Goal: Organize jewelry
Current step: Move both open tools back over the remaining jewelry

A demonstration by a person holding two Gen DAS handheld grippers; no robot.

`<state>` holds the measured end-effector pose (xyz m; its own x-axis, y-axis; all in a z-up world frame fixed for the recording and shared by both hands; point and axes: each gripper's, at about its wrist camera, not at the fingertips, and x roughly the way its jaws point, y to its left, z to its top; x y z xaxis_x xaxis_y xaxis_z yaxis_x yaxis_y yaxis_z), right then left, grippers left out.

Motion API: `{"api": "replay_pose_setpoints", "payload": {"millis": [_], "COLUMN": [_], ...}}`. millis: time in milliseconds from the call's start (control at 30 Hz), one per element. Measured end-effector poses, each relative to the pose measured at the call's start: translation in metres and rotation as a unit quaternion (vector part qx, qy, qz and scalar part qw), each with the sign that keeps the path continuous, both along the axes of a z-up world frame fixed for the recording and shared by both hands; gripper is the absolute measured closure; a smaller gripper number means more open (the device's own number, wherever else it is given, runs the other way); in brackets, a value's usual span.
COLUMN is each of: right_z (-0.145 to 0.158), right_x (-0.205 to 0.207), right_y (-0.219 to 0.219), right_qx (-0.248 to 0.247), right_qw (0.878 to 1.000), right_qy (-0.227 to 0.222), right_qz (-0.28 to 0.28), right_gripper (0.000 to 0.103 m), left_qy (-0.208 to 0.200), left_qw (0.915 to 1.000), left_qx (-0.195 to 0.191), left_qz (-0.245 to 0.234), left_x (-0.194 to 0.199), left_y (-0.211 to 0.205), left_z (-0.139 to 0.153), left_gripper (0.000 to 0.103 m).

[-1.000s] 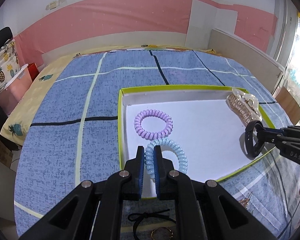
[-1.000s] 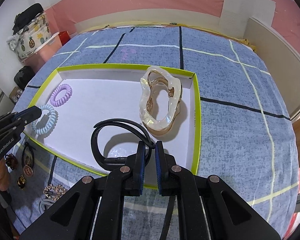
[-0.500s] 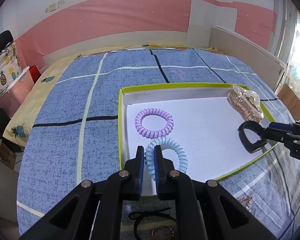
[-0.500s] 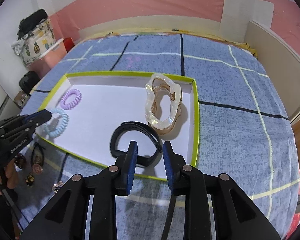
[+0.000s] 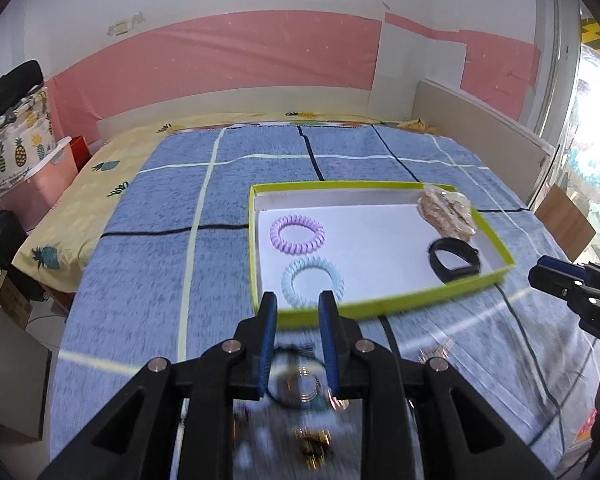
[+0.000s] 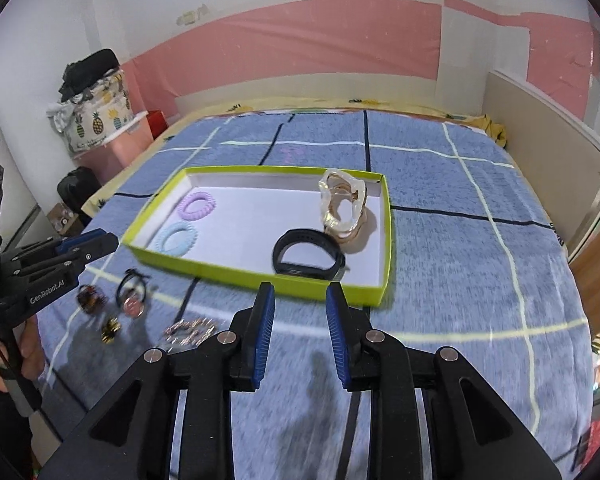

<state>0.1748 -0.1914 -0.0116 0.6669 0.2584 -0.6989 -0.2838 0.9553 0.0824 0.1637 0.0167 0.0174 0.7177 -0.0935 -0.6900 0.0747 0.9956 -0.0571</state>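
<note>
My left gripper (image 5: 298, 304) stands open with nothing between its blue pads (image 5: 267, 340), hanging over the bedspread just short of the tray's near wall. Below and between the fingers lies a blurred black cord with a gold ring charm (image 5: 302, 388); more gold bits (image 5: 314, 442) lie nearer the camera, too smeared to name. My right gripper (image 6: 300, 294) is open too, wide and empty, poised over the blue checked bedspread (image 6: 460, 240) in front of the tray's near right stretch.

The tray (image 6: 236, 271) is a shallow white box with lime-green walls, flat on the bed. Inside it, the light blue coil tie (image 5: 313, 280) lies at the near left corner, and the purple coil tie (image 5: 297, 234) just behind it, close but apart. Over on the right side sits the black band (image 6: 308, 256), standing on its edge, and just behind it the clear amber claw clip (image 6: 342, 208) leans near the far right corner, looking to touch the band from the right view.

Outside the tray, on the bedspread to its left front, the right view shows a brown clip (image 6: 90, 298), a black cord with a pink charm (image 6: 132, 294), a gold piece (image 6: 110, 330) and a scatter of slim pins (image 6: 190, 328).
</note>
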Motion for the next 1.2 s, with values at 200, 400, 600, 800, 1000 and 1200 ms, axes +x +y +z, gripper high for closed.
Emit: {"api": "replay_pose_setpoints", "payload": {"millis": [200,400,600,800,1000,1200], "right_z": [0.004,0.002,0.0,-0.001,-0.002,-0.004], "right_x": [-0.034,-0.055,-0.071,-0.074,-0.074,-0.072], "right_y": [0.002,0.006,0.007,0.013,0.017,0.022], "right_qx": [0.003,0.007,0.01,0.005,0.003,0.001], "right_qw": [1.0,1.0,0.999,0.999,0.999,0.999], "right_qy": [-0.018,-0.024,-0.026,-0.025,-0.025,-0.021], "right_qz": [0.009,0.019,0.027,0.034,0.041,0.044], "right_gripper": [0.076,0.076,0.076,0.075,0.075,0.075], "left_qy": [-0.003,-0.01,-0.013,-0.017,-0.018,-0.019], "left_qw": [1.0,0.9999,0.9999,0.9998,0.9997,0.9996], "left_qx": [0.001,-0.008,-0.011,-0.011,-0.014,-0.018], "left_qz": [0.0,0.003,0.004,0.003,0.005,0.008], "left_x": [-0.04,-0.068,-0.086,-0.095,-0.098,-0.099], "left_y": [-0.006,-0.008,-0.007,-0.005,-0.002,0.006], "left_z": [0.005,0.008,0.008,0.008,0.008,0.008], "left_gripper": [0.081,0.081,0.081,0.081,0.081,0.081]}}
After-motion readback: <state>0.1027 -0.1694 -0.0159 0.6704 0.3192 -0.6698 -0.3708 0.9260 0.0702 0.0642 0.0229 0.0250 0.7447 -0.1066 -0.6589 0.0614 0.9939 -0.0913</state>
